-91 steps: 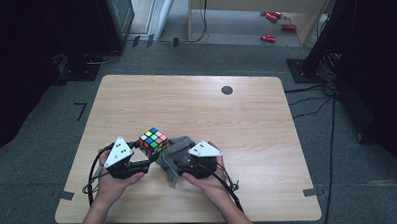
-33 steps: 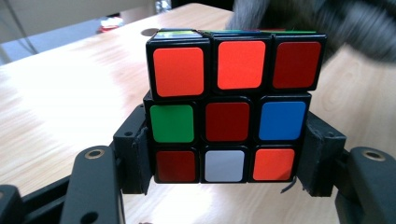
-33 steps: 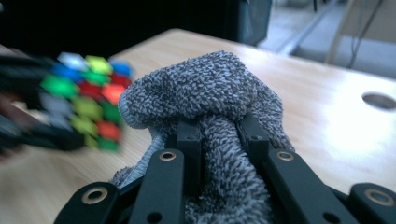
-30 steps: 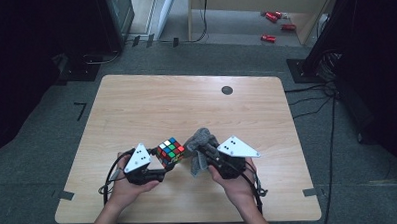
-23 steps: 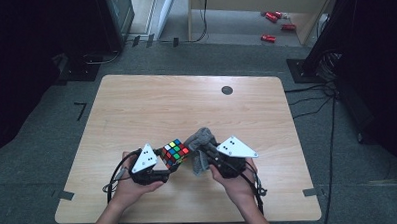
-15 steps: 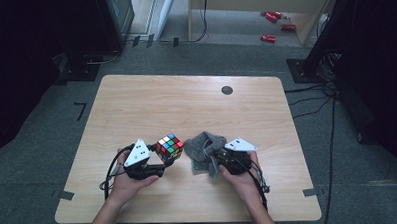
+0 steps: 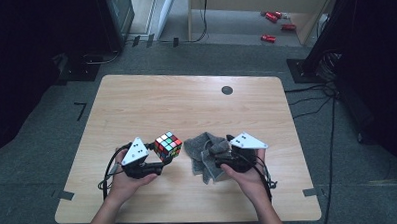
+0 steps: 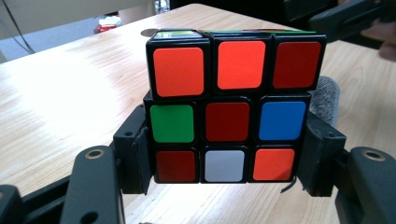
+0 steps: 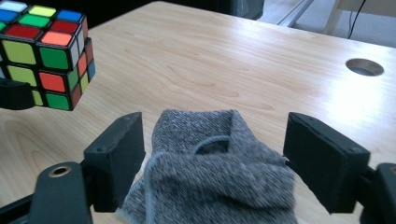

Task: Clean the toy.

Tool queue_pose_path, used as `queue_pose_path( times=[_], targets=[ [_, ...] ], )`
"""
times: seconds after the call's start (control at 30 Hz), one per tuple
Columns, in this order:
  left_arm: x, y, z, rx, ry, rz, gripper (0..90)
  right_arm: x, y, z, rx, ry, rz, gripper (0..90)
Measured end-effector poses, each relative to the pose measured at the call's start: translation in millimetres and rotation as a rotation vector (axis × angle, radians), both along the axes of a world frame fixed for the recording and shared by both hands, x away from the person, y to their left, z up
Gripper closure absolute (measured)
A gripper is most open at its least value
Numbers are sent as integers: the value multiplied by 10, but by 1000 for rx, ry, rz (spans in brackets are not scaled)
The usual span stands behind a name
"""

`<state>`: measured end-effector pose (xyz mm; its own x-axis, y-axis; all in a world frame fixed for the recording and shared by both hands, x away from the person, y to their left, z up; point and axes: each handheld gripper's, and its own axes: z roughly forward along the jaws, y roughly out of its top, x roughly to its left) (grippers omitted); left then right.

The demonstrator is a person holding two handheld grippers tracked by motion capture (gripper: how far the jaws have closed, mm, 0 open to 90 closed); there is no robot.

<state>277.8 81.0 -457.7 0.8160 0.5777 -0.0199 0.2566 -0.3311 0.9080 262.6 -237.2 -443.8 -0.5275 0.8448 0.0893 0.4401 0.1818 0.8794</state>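
Now the left claw [image 7: 160, 158] clamps a scrambled Rubik's cube [image 7: 168, 145] by its lower layers, one black pad on each side, and holds it just above the wooden desk [image 7: 186, 102]. In the left gripper view the cube [image 8: 233, 107] faces the camera with mostly red and orange stickers, plus one green, one blue and one white. At about three o'clock from the cube, close beside it, a crumpled grey cloth [image 7: 204, 151] lies on the desk. The right claw [image 7: 219, 160] has just been opening; in the right gripper view its jaws stand apart on either side of the cloth [image 9: 210, 172], neither pad pressing it. A dark round hole [image 7: 227, 90] sits in the desk toward one o'clock.
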Motion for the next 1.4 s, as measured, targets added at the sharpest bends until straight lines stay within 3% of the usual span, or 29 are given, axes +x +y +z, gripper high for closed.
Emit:
queue_pose_path(
  times=[0.1, 0.23, 0.3, 0.4, 0.47, 0.53, 0.6, 0.63, 0.7, 0.73, 0.8, 0.9, 0.97, 1.1, 1.27, 1.4],
  targets=[
    [-20, -35, -8, 10, 1, -10, 345, 98, 155, -153, -48, 37, 10, 204],
    [-35, -70, -22, 21, 0, -20, 345, 190, 310, -447, -90, 130, -16, 190],
    [-33, -78, -32, 22, 2, -23, 345, 189, 395, -559, -156, 154, -21, 181],
    [-27, -82, -42, 25, 5, -24, 345, 174, 458, -681, -235, 163, -49, 192],
    [-28, -85, -44, 25, 7, -25, 345, 147, 470, -718, -261, 138, -71, 226],
    [-29, -88, -45, 24, 8, -26, 345, 130, 482, -742, -278, 132, -82, 231],
    [-30, -92, -47, 27, 8, -27, 345, 114, 484, -751, -264, 132, -96, 243],
    [-32, -96, -49, 28, 8, -27, 345, 108, 479, -755, -258, 132, -99, 277],
    [-36, -105, -52, 29, 9, -30, 345, 77, 453, -748, -249, 125, -114, 528],
    [-38, -111, -53, 30, 9, -32, 345, 58, 437, -752, -256, 113, -127, 598],
    [-43, -125, -55, 31, 9, -36, 345, 36, 387, -778, -261, 78, -120, 683],
    [-54, -146, -66, 37, 9, -44, 345, 45, 341, -761, -274, 83, -109, 753],
    [-57, -163, -82, 43, 11, -48, 345, 39, 309, -714, -255, 90, -96, 771],
    [-56, -202, -120, 54, 18, -58, 345, -8, 213, -492, -162, 60, -66, 777],
    [-79, -272, -152, 72, 15, -75, 345, -145, 182, -88, -39, -36, -40, 775],
    [-116, -361, -185, 94, 10, -95, 345, -308, 290, 146, 93, -93, 41, 774]
  ],
)
